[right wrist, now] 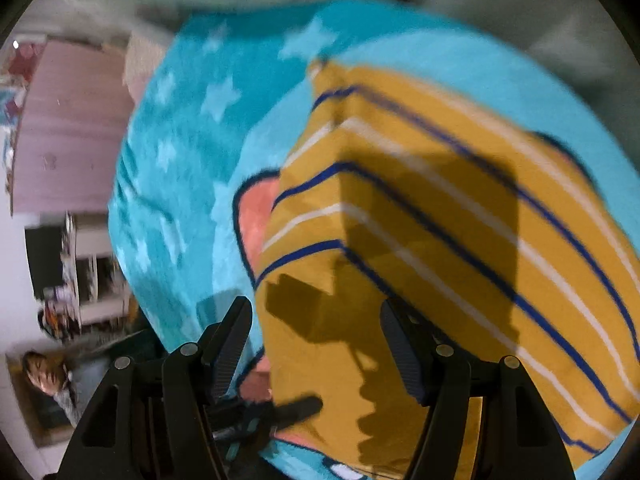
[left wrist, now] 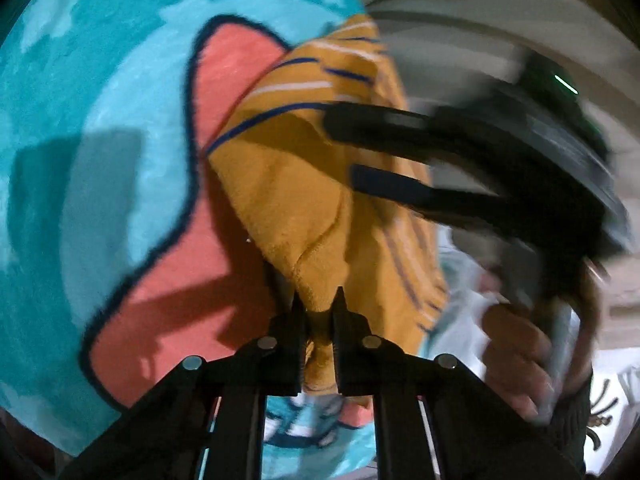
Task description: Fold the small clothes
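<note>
A small mustard-yellow garment (left wrist: 304, 200) with blue and white stripes lies partly lifted over a turquoise blanket (left wrist: 80, 120). My left gripper (left wrist: 318, 300) is shut on a bunched edge of the garment. My right gripper (left wrist: 344, 148) shows in the left wrist view as two black fingers spread apart over the cloth. In the right wrist view the right gripper (right wrist: 316, 316) is open and empty above the striped garment (right wrist: 440, 240), which is folded over itself. The left gripper's fingertips (right wrist: 296, 406) show at the garment's near edge.
The turquoise blanket (right wrist: 180, 160) has pale stars and a coral-pink cartoon shape (left wrist: 180, 280). A pale pillow or bedding (left wrist: 480, 12) lies beyond it. A pink cabinet (right wrist: 68, 128) and shelves (right wrist: 80, 272) stand at the left of the right wrist view.
</note>
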Action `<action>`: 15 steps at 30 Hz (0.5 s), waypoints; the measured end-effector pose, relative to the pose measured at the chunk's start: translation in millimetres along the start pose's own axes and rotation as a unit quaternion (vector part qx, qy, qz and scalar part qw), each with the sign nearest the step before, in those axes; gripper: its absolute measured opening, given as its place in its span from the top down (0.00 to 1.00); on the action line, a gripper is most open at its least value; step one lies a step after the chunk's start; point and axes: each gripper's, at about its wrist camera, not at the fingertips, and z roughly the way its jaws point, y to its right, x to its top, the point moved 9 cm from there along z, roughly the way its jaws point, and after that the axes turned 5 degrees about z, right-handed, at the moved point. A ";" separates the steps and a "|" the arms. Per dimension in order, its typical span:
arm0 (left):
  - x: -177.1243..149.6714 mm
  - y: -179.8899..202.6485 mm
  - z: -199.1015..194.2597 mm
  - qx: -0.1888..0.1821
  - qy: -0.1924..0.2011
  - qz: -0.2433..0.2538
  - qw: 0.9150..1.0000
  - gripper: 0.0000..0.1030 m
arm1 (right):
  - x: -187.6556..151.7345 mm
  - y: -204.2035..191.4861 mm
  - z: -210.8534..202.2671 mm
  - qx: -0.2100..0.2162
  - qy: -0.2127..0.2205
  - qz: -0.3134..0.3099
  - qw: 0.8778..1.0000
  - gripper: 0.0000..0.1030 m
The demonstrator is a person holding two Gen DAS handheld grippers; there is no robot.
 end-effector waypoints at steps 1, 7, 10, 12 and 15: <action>-1.0 2.6 -0.2 0.000 -0.002 0.003 1.000 0.90 | 1.6 -3.2 7.9 -0.017 -0.014 -0.011 1.000 0.27; 0.2 18.0 -3.7 -0.009 0.002 0.010 1.000 0.91 | 9.2 -7.8 29.2 -0.126 -0.060 -0.055 0.989 0.23; 3.2 26.2 -4.8 -0.015 0.001 0.013 1.000 0.91 | 11.6 -9.5 38.5 -0.187 -0.061 -0.079 0.977 0.23; 2.7 29.8 -2.8 0.000 -0.004 0.028 1.000 0.91 | 5.8 -4.8 46.6 -0.220 -0.073 -0.095 0.968 0.39; 3.8 34.2 -3.9 0.000 -0.009 0.025 1.000 0.91 | 4.4 4.7 35.7 -0.215 -0.059 -0.079 0.972 0.77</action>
